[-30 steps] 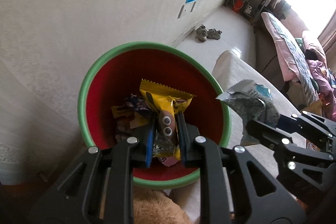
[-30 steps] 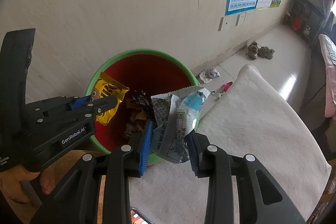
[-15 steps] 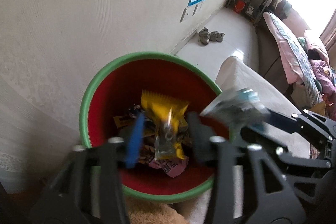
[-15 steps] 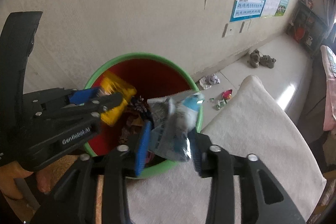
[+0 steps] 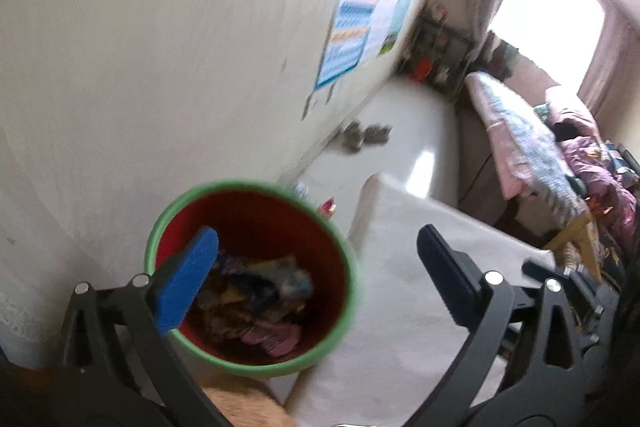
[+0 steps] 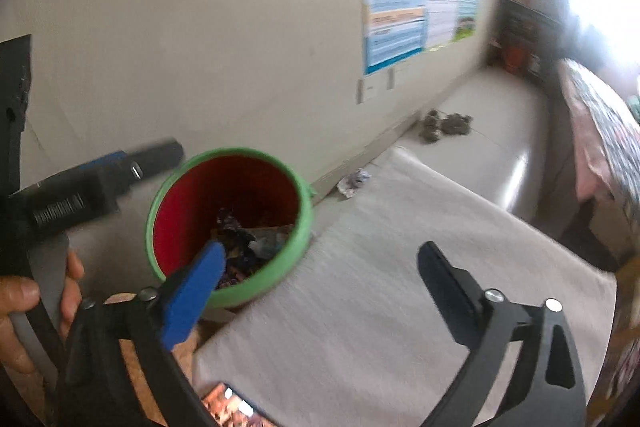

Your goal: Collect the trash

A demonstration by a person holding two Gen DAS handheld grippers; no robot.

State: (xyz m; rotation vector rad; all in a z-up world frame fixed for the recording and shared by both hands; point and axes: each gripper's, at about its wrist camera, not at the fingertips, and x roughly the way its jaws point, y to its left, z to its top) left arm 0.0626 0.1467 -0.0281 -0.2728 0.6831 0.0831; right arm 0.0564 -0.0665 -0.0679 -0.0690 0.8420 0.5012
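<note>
Left gripper [image 5: 320, 259] and right gripper [image 6: 320, 275] above bin [image 5: 160, 227], jaws opening wide, nothing between them; wrappers [image 5: 256, 291] lie inside.

Nothing legible — the wall posters [image 6: 404, 15] and tongs label [image 6: 60, 209] are blurred.
</note>
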